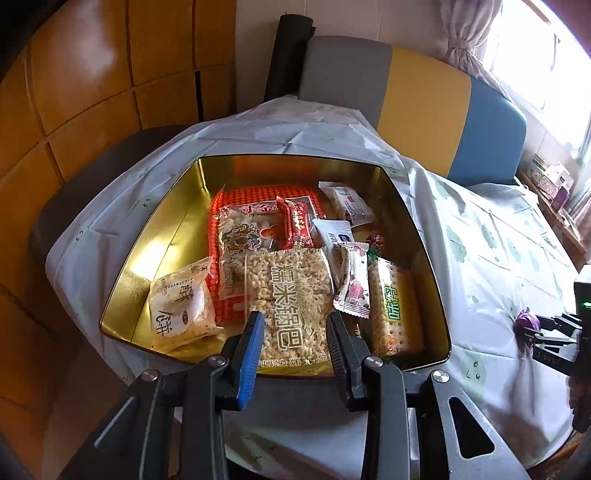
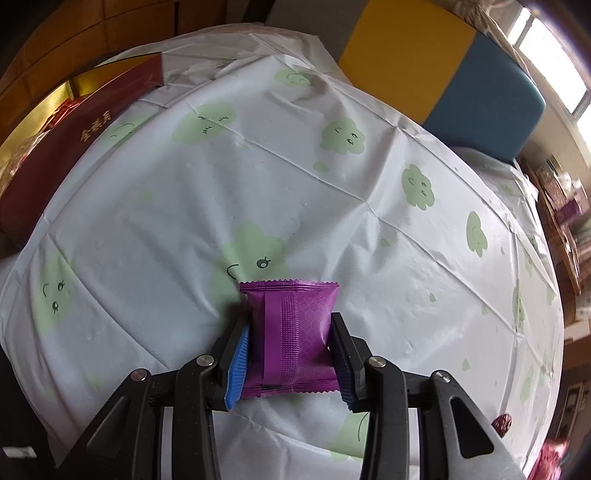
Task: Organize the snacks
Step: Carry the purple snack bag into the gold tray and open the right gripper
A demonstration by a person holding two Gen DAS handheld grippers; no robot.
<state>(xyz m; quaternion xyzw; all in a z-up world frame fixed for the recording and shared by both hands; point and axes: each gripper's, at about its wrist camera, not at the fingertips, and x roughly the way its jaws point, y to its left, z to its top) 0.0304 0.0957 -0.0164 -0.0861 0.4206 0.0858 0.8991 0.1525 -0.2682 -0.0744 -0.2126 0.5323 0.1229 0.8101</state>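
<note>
Cloud-print tablecloth (image 2: 332, 206) underlies purple packet (image 2: 291, 332) pinched between right claw (image 2: 291, 354) pads

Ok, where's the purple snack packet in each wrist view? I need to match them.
Left wrist: purple snack packet at far right edge, small, in the right gripper.
Right wrist: purple snack packet at lower centre, between the right gripper's fingers.
Shared landmark: gold-lined tin, left of it.

White tablecloth (image 2: 295, 177) with green cloud faces, grey-yellow-blue chair back (image 1: 424, 96), tied curtain (image 1: 469, 33), wooden wall panels (image 1: 92, 74).
</note>
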